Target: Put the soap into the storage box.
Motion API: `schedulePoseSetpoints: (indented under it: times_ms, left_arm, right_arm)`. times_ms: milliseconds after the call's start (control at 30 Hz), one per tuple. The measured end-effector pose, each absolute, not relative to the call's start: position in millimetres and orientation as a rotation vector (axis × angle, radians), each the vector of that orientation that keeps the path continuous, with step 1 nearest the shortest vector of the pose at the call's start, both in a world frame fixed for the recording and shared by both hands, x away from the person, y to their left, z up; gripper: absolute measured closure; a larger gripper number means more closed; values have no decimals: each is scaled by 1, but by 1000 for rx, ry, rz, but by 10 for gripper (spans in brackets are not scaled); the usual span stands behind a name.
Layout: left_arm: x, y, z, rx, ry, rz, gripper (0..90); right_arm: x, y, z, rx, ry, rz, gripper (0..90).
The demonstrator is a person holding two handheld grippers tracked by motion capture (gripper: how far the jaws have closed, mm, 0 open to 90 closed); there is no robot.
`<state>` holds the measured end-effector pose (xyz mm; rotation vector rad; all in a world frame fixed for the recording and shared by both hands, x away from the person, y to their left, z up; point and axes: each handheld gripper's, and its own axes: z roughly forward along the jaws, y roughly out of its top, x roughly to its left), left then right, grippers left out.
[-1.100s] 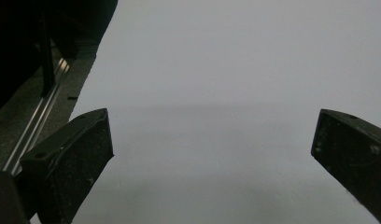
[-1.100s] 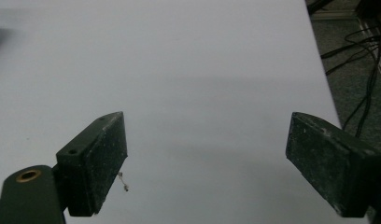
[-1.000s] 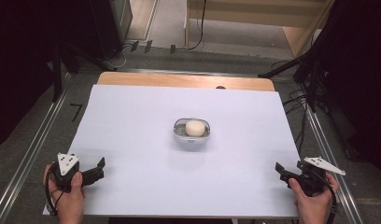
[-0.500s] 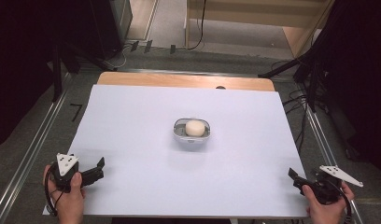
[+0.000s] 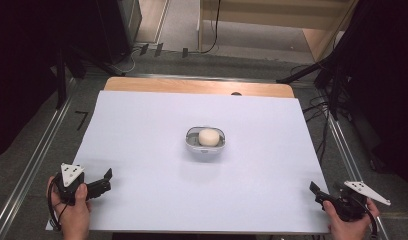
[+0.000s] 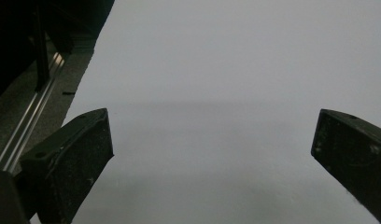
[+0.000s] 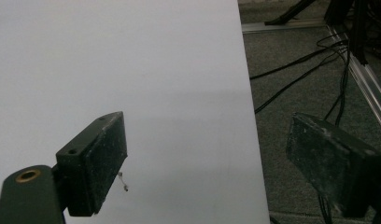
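Observation:
A small grey bowl (image 5: 205, 145) with a pale round ball (image 5: 208, 136) in it stands at the middle of the white table top (image 5: 142, 130). My left gripper (image 5: 108, 176) rests at the near left corner, held in a hand, far from the bowl. Its jaws stand wide apart over bare white surface, so the left gripper (image 6: 212, 140) is open and holds nothing. My right gripper (image 5: 314, 192) sits at the near right corner. In its own view the right gripper (image 7: 207, 144) is open, one jaw over the table and the other past its edge.
Metal rails (image 5: 37, 155) run along both sides of the table. Black cables (image 7: 300, 65) lie on the grey floor to the right. A wooden strip (image 5: 197, 86) borders the far edge, with dark stands (image 5: 337, 60) behind.
The right hand with its gripper has drawn back toward the near right corner and a little lower. The left gripper and the bowl stay where they were.

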<state>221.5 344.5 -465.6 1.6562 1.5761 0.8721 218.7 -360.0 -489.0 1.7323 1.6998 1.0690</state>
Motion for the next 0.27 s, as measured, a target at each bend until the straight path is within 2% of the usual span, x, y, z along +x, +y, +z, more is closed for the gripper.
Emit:
schedulePoseSetpoints:
  times_ms: [267]
  left_arm:
    - [223, 343, -466, 1666, 1591, 880, 0]
  right_arm:
    - [218, -363, -490, 1737, 1683, 1101, 131]
